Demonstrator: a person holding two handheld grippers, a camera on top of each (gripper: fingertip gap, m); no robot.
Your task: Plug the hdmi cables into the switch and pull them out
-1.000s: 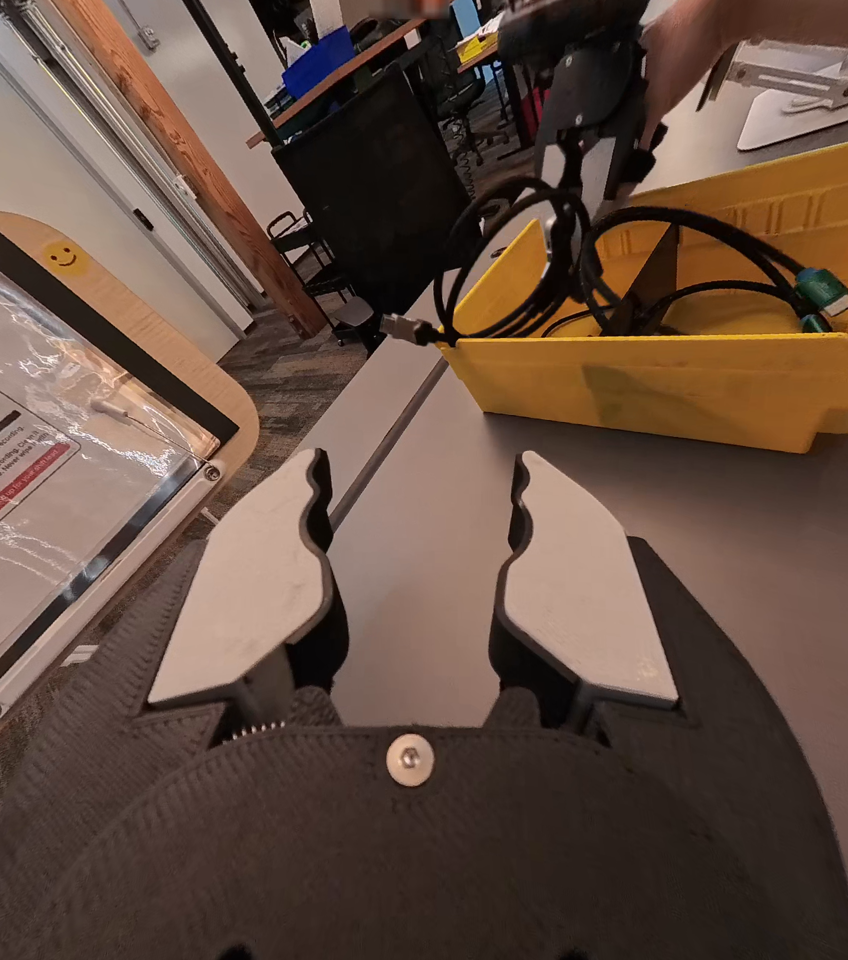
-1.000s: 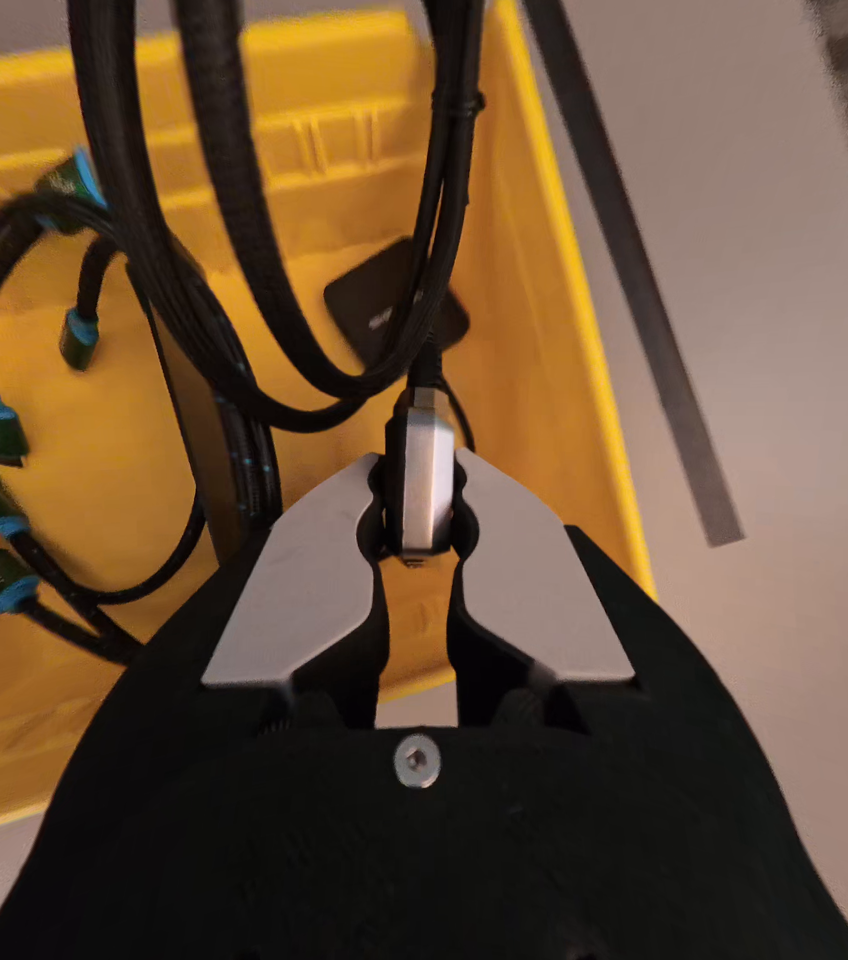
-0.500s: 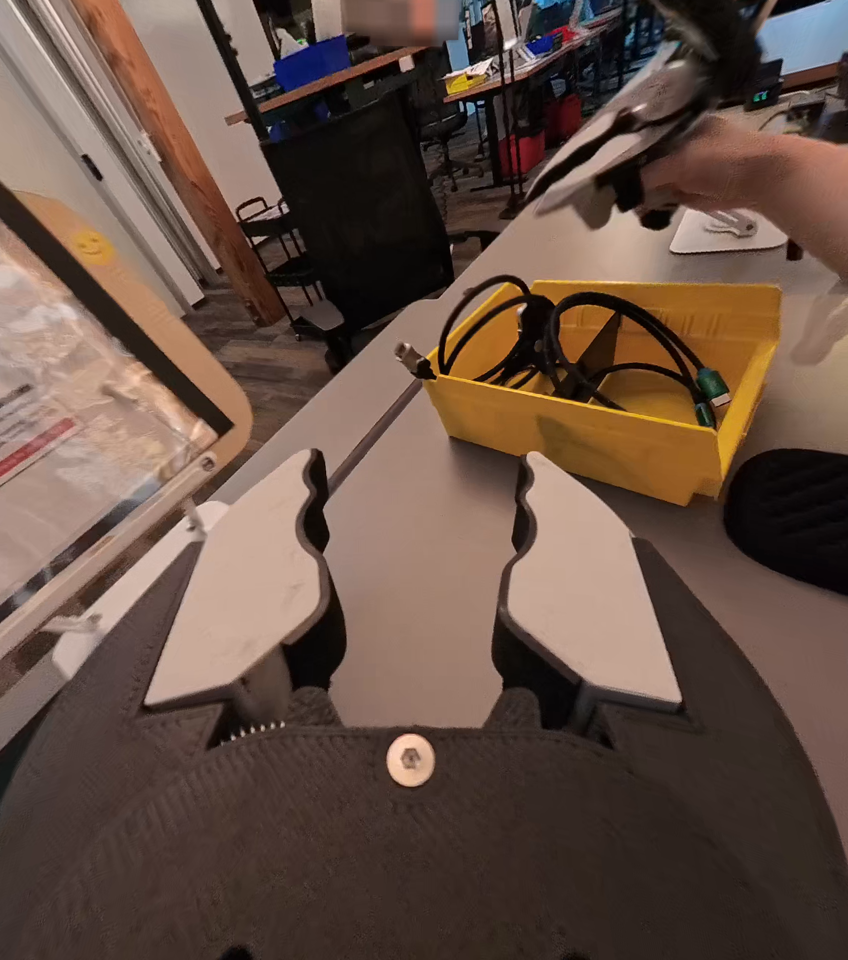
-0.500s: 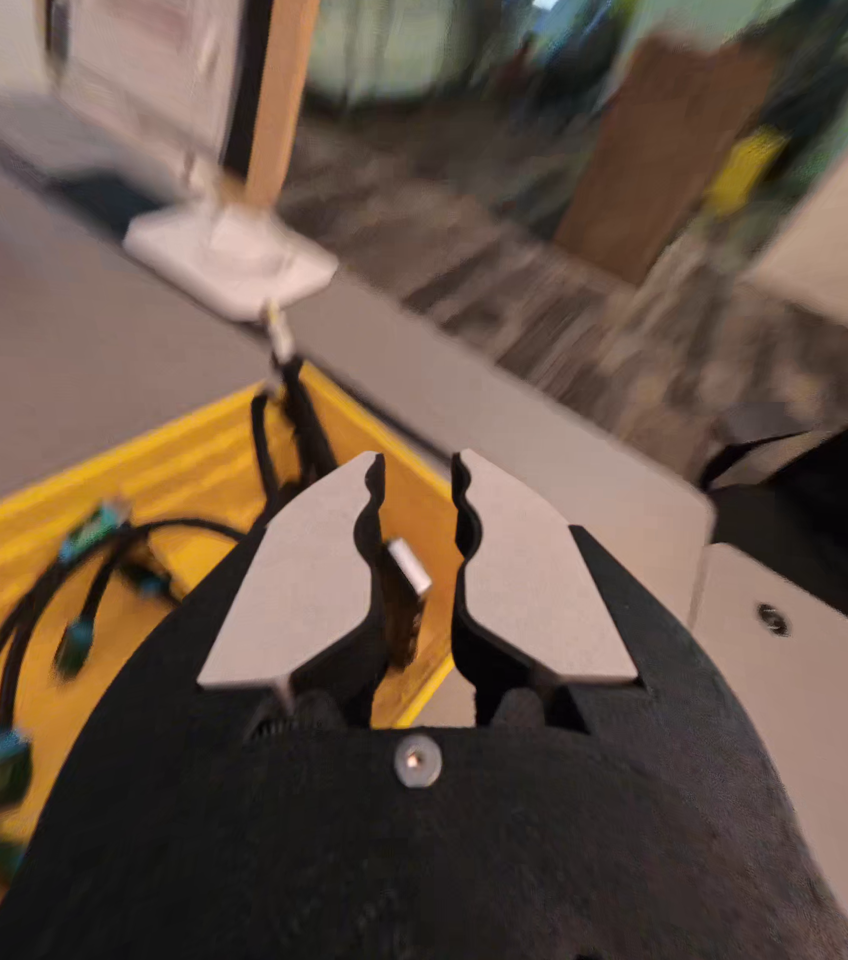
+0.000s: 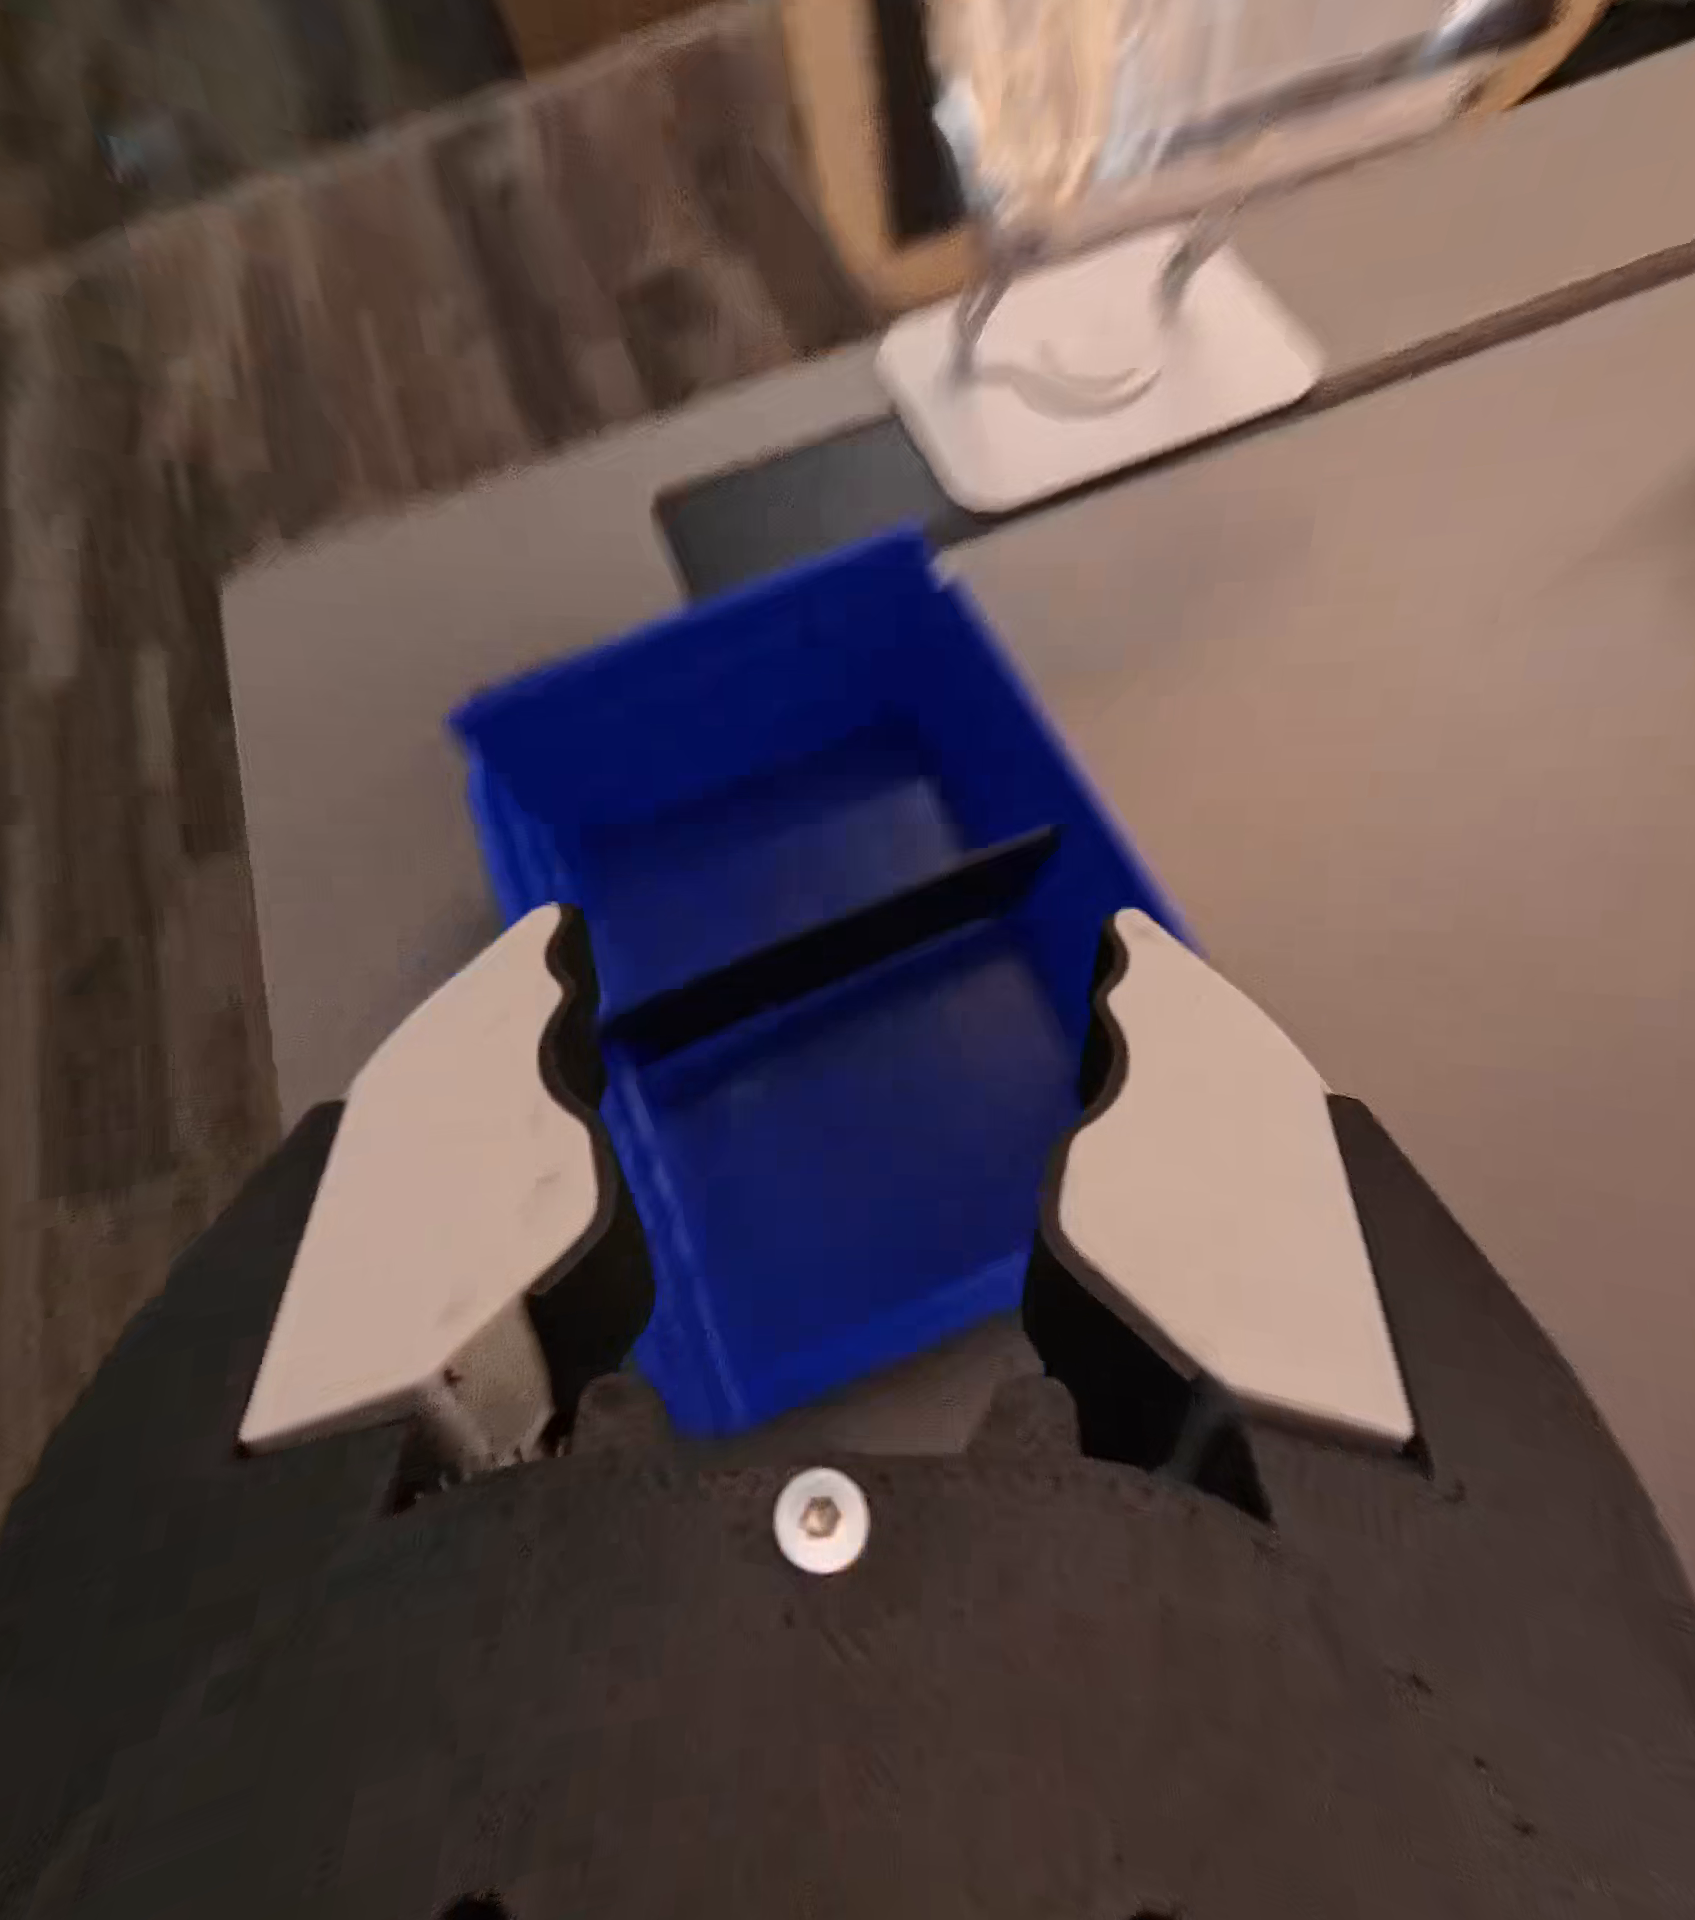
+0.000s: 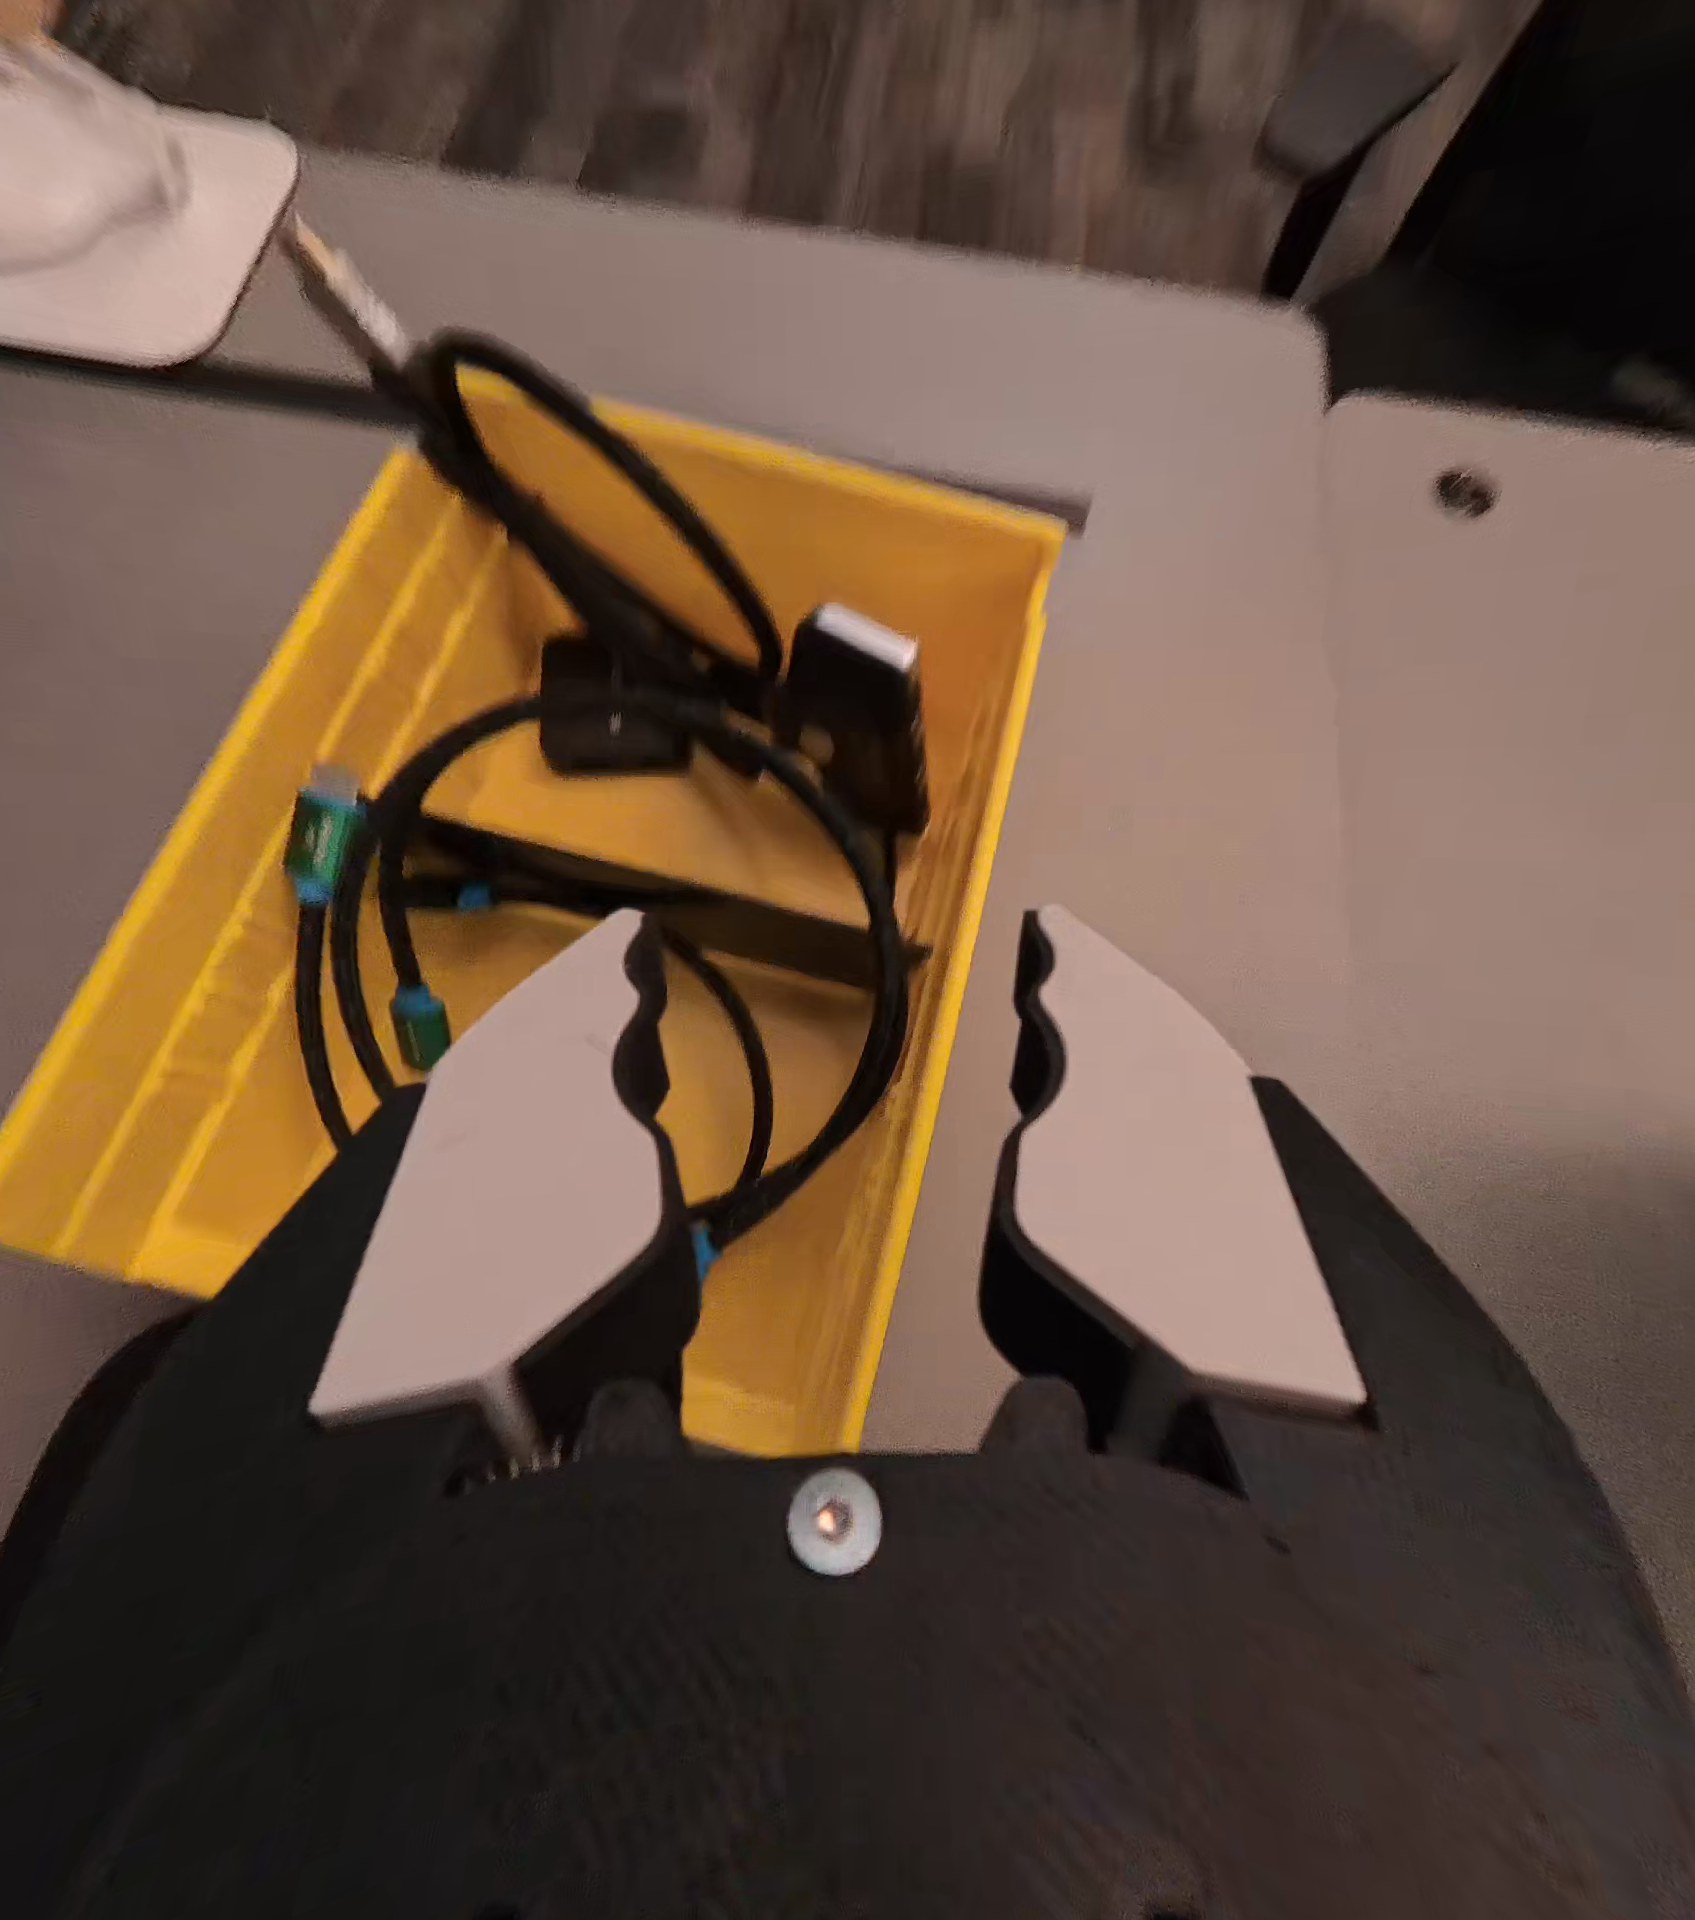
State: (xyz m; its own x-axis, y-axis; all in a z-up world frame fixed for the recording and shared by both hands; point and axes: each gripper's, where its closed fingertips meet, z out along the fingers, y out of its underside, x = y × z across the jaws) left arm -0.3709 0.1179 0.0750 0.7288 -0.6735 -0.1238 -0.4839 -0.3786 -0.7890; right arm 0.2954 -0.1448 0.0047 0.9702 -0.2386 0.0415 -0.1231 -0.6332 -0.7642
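No readable writing or brand marks anywhere; both views are motion-blurred. Left gripper (image 5: pixel 838 961): fingers spread wide w/ nothing between them, held over a blue bin (image 5: pixel 1019 717) that has a black divider (image 5: pixel 822 951) across its middle. Bin sits on a grey table (image 5: pixel 1445 831) near the edge, wood-look floor (image 5: pixel 43 520) beyond. A white flat stand base (image 5: pixel 1113 384) is farther back on the table.

Right gripper (image 6: pixel 832 935): fingers also apart, empty, above a yellow bin (image 6: pixel 230 966) on the same grey top. Inside the bin: black braided hdmi cables (image 6: pixel 853 935) in loops, green/blue plugs (image 6: pixel 329 831), and a black box w/ silver end, prob. the switch (image 6: pixel 858 717), leaning vs the right wall. One cable plug (image 6: pixel 344 291) sticks out past the far rim.
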